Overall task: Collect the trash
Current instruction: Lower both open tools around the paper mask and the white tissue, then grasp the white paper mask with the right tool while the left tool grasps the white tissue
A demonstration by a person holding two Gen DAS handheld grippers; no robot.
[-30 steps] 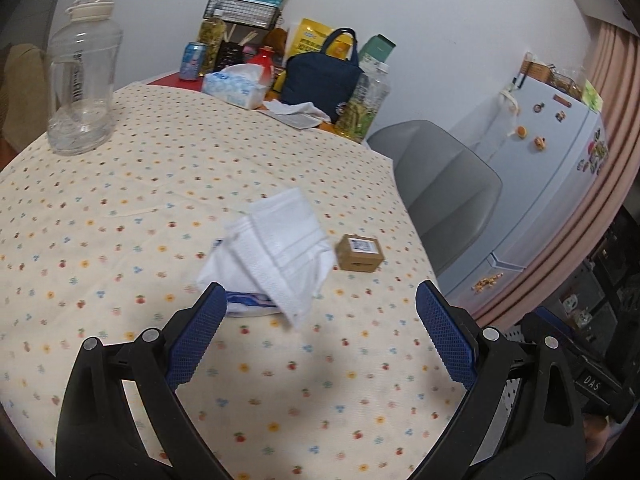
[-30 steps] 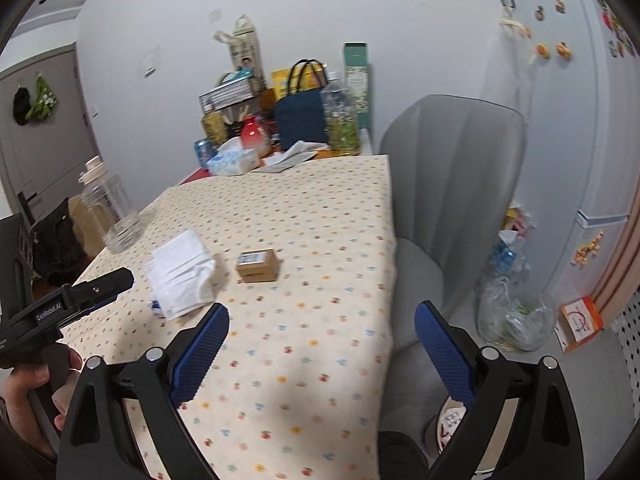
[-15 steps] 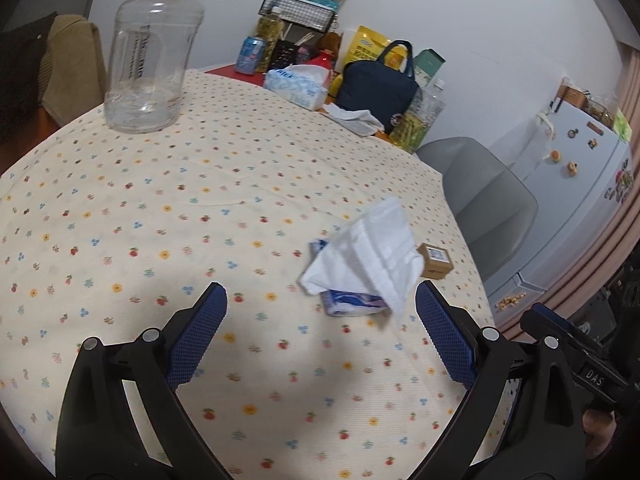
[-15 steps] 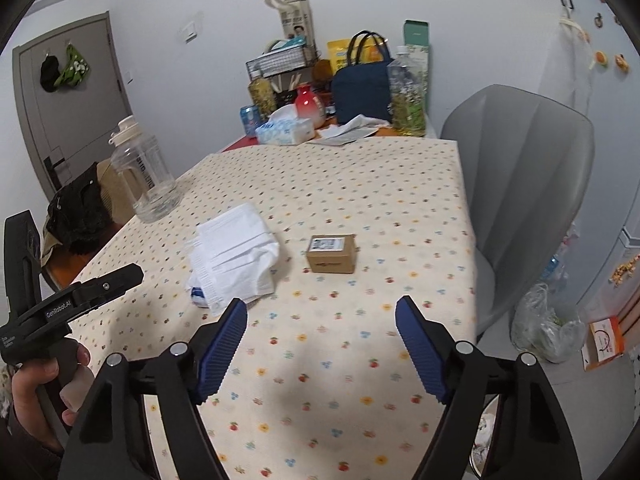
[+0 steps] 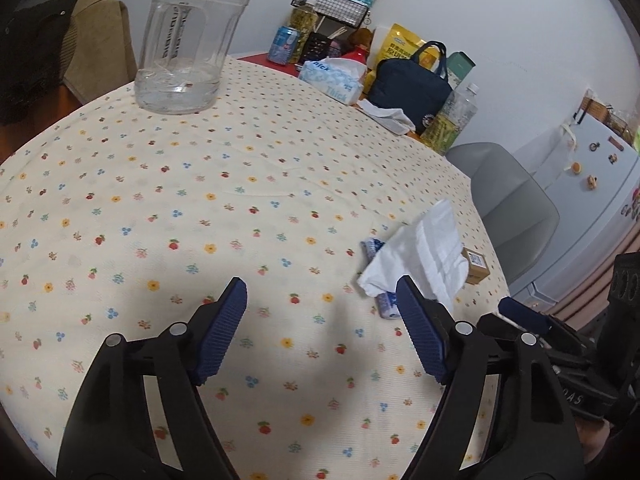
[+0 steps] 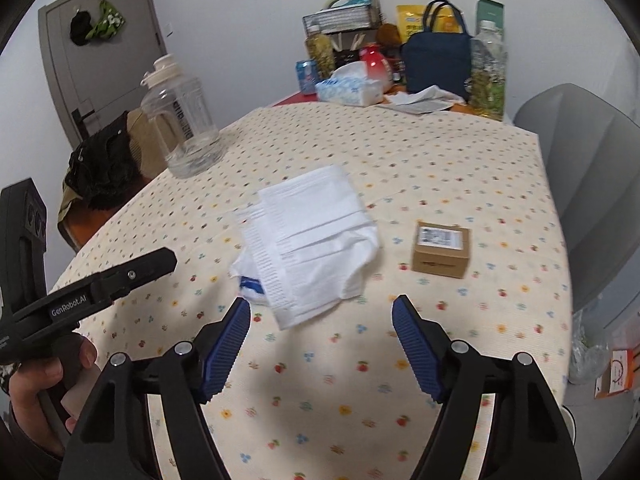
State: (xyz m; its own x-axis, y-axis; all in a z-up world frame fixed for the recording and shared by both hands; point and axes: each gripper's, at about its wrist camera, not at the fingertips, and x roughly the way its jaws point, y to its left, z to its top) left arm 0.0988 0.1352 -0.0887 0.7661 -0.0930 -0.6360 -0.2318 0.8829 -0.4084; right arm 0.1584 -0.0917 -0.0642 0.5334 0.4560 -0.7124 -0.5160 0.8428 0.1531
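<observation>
Both cameras have swung since a second ago: the left hand-held gripper [image 5: 320, 306] has drifted off to the left so the trash now sits by its right finger rather than between the two, while the right hand-held gripper [image 6: 321, 325] has come in over the surface [image 6: 420, 168] and now faces the trash head-on, its fingers parted a little less than before. My reading is that the right one is lining up for the first pickup and the left is making room. Each hand-held gripper is spread wide and holds nothing. The surface is covered in a cream cloth with a fine woven texture and small printed flowers. On it, far from the trash, stands a big clear ribbed plastic jug [image 6: 182, 120]. The crumpled white tissue [image 6: 310, 242] lies just ahead of the right fingers, soft, embossed in bands, loosely folded and draped over a small blue-and-white wrapper [image 5: 386, 304] that peeks out beneath it. Just beside the tissue, apart from it, sits a small cardboard box [image 6: 440, 249], rigid and square-edged, with a printed label on top.
</observation>
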